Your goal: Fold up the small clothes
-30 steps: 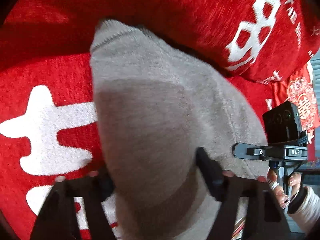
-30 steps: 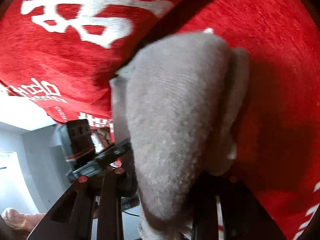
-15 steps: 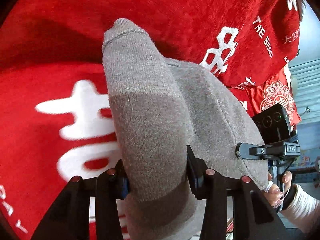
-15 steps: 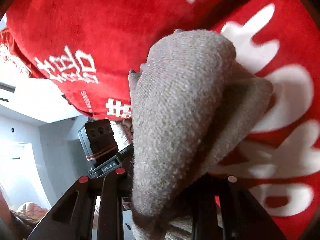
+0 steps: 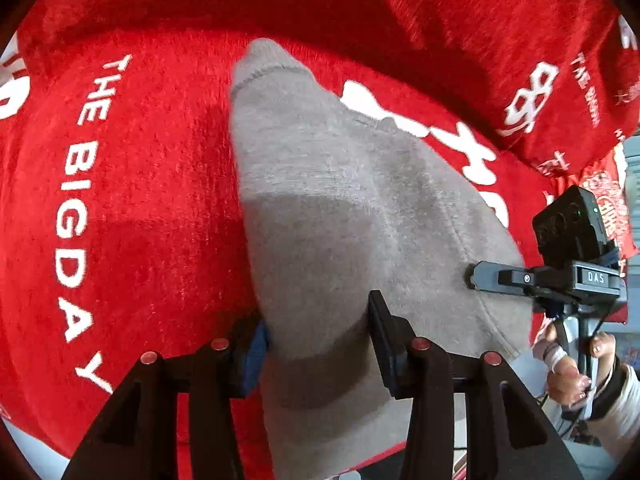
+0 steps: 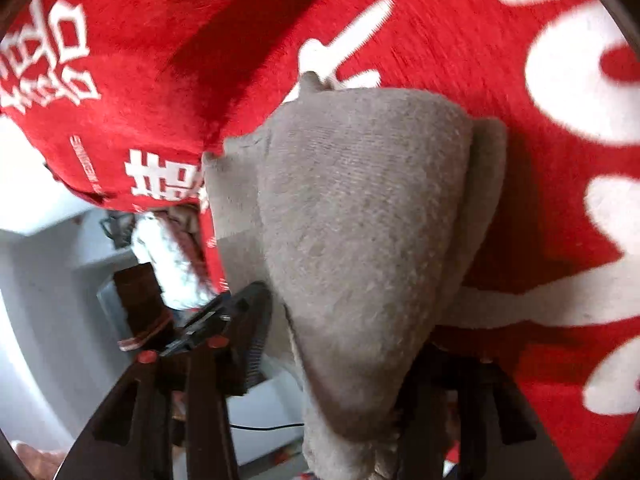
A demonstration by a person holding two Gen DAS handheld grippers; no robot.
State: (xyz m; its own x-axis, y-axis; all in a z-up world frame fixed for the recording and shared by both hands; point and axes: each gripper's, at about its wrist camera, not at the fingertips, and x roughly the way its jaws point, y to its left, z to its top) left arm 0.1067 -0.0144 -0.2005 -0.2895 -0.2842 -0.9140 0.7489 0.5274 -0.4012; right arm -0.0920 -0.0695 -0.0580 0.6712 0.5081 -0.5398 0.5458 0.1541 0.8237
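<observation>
**A:** Talk me through it, left side first.

**B:** My left tool (image 5: 318, 344) is pinching the near end of the grey knitted sock (image 5: 340, 208), the cloth bunched between the two dark pads. The sock runs away from me, draped over the red plush blanket with white lettering (image 5: 132, 200). Its far tip, with a stitched seam, rests on the blanket.

**A:** Texture?

**B:** Soft, fuzzy knit with fine ribs, limp, sagging under its own weight. There's a darker grey band across the middle, lighter grey beyond. The blanket is deep pile; the white letters are woven in or printed, I can't say which.

**A:** And further right?

**B:** In the left view, the right tool (image 5: 472, 276) meets the sock's right edge, with my hand (image 5: 572, 368) on its grip below. From its own camera, the right tool (image 6: 344, 364) is closed on another part of the same sock. The cloth swells up between the fingers, and there seem to be two layers, one lip peeking out behind the other.

**A:** So which step is this?

**B:** I'd judge mid-fold: both ends gripped, the sock doubled or nearly so, still partly raised rather than laid flat.

**A:** Next?

**B:** Probably lower it to the blanket, line up the edges, press flat and then let go. The knit is stretchy and the pile grabby, so it may drag and skew if I slide it instead of placing it.
</observation>
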